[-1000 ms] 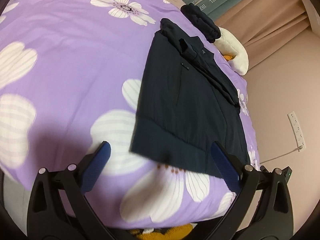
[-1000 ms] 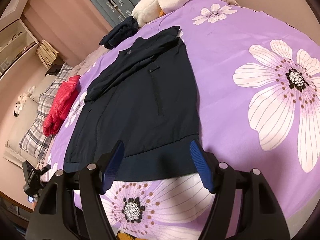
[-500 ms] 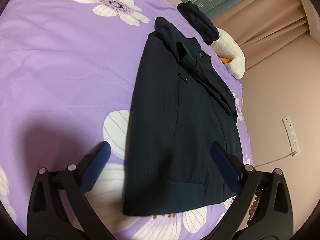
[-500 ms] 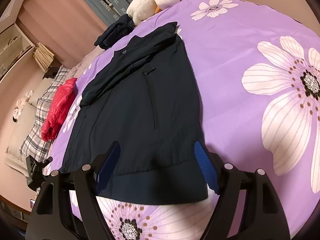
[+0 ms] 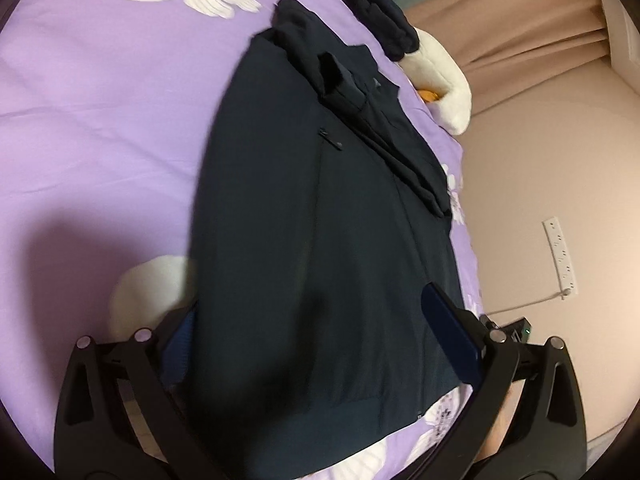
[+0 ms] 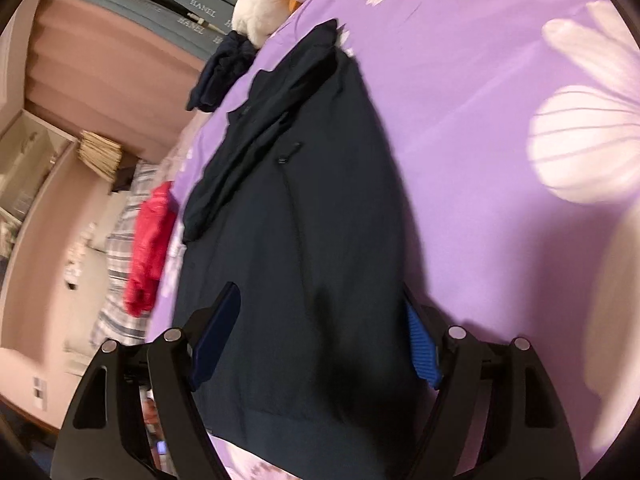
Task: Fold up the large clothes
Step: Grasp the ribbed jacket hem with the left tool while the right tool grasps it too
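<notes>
A dark navy jacket (image 5: 320, 216) lies flat on the purple flowered bed cover (image 5: 100, 100), sleeves folded across its chest, hem toward me. My left gripper (image 5: 316, 332) is open, close above the lower part of the jacket, one finger at the jacket's left edge. In the right wrist view the same jacket (image 6: 304, 220) fills the middle. My right gripper (image 6: 320, 340) is open, low over the jacket above the hem band, one finger at its right edge. Neither gripper holds cloth.
A white plush toy (image 5: 440, 80) and a dark bundled garment (image 5: 376, 28) lie beyond the collar. A red garment (image 6: 150, 240) lies on a plaid pillow (image 6: 116, 280) at the left. The bed's right edge drops to a wall with a power strip (image 5: 560, 260).
Both grippers have moved forward and down over the jacket, from short of the hem to straddling its lower part. Both stay open.
</notes>
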`<state>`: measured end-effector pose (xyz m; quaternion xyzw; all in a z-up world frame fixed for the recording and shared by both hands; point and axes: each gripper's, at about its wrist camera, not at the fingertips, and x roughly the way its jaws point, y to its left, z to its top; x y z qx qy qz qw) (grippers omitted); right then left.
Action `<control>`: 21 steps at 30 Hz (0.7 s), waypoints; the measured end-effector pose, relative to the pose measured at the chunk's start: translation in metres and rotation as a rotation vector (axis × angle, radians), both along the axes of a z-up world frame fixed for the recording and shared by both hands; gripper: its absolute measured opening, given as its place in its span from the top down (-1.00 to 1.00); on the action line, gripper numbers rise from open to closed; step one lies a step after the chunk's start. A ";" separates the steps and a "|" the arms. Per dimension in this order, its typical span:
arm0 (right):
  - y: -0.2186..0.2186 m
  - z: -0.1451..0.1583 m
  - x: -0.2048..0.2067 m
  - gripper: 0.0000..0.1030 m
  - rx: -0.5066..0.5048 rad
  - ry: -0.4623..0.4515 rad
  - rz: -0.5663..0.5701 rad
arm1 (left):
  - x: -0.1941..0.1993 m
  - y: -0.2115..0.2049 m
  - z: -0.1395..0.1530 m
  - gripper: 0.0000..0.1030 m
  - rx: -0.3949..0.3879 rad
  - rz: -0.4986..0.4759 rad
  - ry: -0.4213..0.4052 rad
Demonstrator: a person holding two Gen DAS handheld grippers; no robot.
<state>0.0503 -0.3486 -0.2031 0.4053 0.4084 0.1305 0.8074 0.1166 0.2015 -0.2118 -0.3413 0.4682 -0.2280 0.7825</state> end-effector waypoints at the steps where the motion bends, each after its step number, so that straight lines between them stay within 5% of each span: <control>1: 0.000 -0.001 0.008 -0.50 0.030 0.002 0.016 | 0.004 -0.003 -0.001 -0.96 -0.009 -0.009 0.004; 8: 0.006 -0.003 0.040 -0.50 0.113 0.036 0.069 | 0.023 -0.020 -0.006 -0.96 -0.119 -0.056 0.032; 12: 0.014 0.001 0.040 -0.50 0.080 0.065 0.136 | 0.013 -0.021 -0.005 -0.96 -0.134 -0.081 0.027; 21: 0.004 0.003 -0.017 -0.50 0.099 0.096 0.177 | -0.028 0.013 -0.007 -0.96 -0.203 -0.056 0.029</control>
